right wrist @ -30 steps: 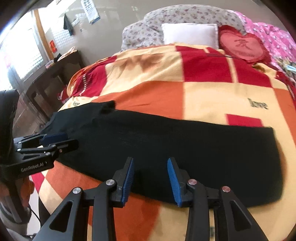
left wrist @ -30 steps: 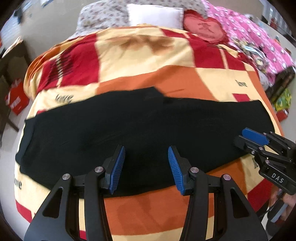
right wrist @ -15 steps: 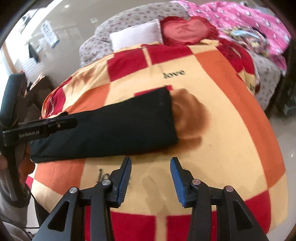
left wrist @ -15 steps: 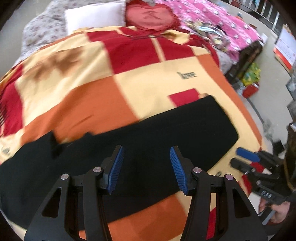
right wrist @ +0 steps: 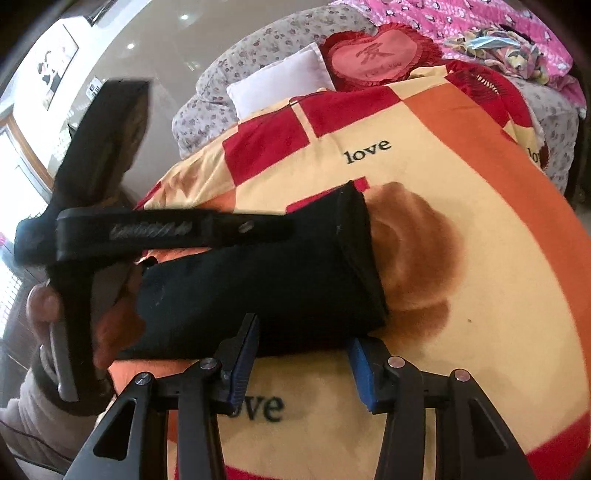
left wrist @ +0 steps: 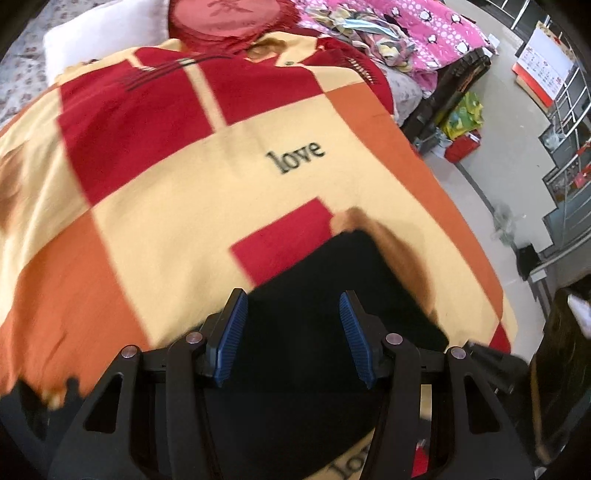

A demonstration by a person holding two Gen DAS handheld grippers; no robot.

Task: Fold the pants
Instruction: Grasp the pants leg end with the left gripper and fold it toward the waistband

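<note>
The black pants (right wrist: 280, 280) lie folded lengthwise across a red, orange and cream checked blanket (right wrist: 480, 332). Their right end (left wrist: 354, 258) has a stitched band. My left gripper (left wrist: 293, 328) hangs open over that end, with dark cloth below the blue pads (left wrist: 231, 332) and nothing pinched. From the right wrist view the left gripper (right wrist: 284, 225) is side-on above the far edge of the pants, held by a hand (right wrist: 40, 306). My right gripper (right wrist: 303, 356) is at the near edge by the same end. Its jaws are opening, and the pads do not press the cloth.
A white pillow (right wrist: 280, 81) and a red heart cushion (right wrist: 373, 59) lie at the head of the bed, beside a pink quilt (left wrist: 424, 33). The bed's right edge drops to grey floor (left wrist: 509, 177) with bags and shelving.
The left gripper has travelled right along the pants, from their middle to their right end. The right gripper has swung to that same end, and its jaws stand wider.
</note>
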